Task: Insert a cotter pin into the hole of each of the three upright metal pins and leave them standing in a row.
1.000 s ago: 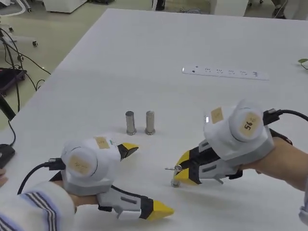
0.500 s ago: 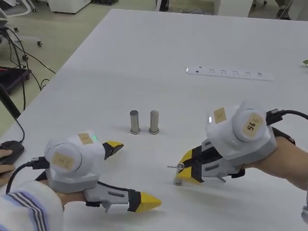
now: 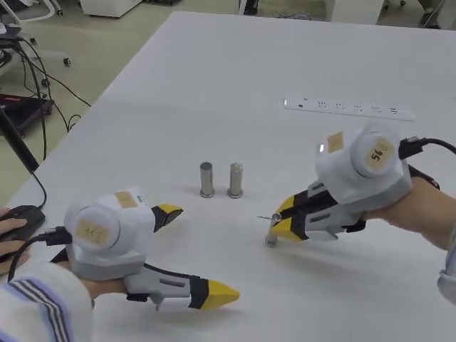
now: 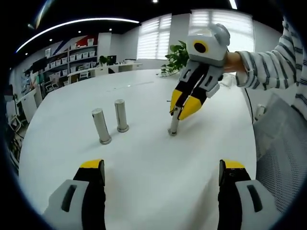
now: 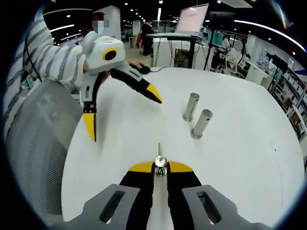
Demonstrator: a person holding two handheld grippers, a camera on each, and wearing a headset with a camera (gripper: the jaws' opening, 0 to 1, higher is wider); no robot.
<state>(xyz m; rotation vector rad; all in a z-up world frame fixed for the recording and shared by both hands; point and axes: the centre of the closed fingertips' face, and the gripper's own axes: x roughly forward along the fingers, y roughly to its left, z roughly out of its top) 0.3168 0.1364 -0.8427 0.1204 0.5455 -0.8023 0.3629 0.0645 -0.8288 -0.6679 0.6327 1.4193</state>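
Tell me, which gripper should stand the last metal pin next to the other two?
The right gripper: it is shut on the third silver metal pin, close to the two upright silver pins. The left gripper is open, holding nothing.

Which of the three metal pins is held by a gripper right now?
The lone pin, clamped near its top by the right gripper, with a cotter pin sticking out. The other two pins stand free side by side.
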